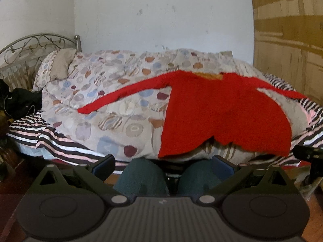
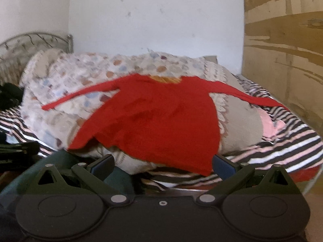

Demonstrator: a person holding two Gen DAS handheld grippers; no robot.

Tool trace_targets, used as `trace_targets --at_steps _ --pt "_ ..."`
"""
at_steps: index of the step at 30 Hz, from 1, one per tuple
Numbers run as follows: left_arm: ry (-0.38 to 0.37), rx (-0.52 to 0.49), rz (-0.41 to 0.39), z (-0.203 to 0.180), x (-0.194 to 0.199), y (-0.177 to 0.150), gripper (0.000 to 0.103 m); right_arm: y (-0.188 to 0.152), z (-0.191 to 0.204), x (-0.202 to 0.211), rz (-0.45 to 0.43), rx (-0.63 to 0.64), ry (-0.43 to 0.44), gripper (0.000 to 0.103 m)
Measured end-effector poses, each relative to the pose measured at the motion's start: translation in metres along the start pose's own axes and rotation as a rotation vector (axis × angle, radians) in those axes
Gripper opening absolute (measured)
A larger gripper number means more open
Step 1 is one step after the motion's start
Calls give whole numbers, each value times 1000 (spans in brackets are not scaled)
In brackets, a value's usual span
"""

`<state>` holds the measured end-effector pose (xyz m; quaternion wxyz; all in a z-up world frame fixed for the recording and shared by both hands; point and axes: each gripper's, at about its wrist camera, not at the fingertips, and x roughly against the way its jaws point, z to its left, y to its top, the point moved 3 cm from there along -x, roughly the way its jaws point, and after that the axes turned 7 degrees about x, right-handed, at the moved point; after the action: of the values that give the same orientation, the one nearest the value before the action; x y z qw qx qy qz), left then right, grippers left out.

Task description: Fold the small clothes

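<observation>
We held both grippers, left gripper [image 1: 164, 164] and right gripper [image 2: 163, 163], spread apart before the soft, limp red long-sleeved top [image 1: 224, 109], judging its nine-o'clock sleeve cuff [image 1: 84, 110] the easiest grasp.

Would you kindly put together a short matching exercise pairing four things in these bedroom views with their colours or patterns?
Things:
1. long-sleeved top
2. quilt
3. bedsheet
4. headboard

Descriptions:
A. black, white and pink stripes
B. curled grey metal
C. plain red
D. pale with rounded patches

Pairs: 1-C, 2-D, 3-A, 4-B
</observation>
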<state>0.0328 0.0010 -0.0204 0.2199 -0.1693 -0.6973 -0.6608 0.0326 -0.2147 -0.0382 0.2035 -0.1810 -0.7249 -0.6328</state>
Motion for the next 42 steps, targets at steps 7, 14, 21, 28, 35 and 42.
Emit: trace_targets --at_steps 7,14,21,28,35,42 --pt "31 10 61 7 -10 4 103 4 -8 -6 55 3 -15 103" --pt "43 40 57 17 -22 30 103 9 -12 -8 60 6 -14 103" --pt "39 24 47 18 -52 72 103 12 -23 -23 117 -6 -16 103" --pt "34 -4 58 2 -90 108 103 21 -44 -45 155 -36 -49 103" --pt "-3 -38 81 -24 -135 141 103 26 -84 -75 108 -182 -183 103" --pt "-48 -105 103 -57 -191 171 103 44 -111 -111 33 -228 -245 103"
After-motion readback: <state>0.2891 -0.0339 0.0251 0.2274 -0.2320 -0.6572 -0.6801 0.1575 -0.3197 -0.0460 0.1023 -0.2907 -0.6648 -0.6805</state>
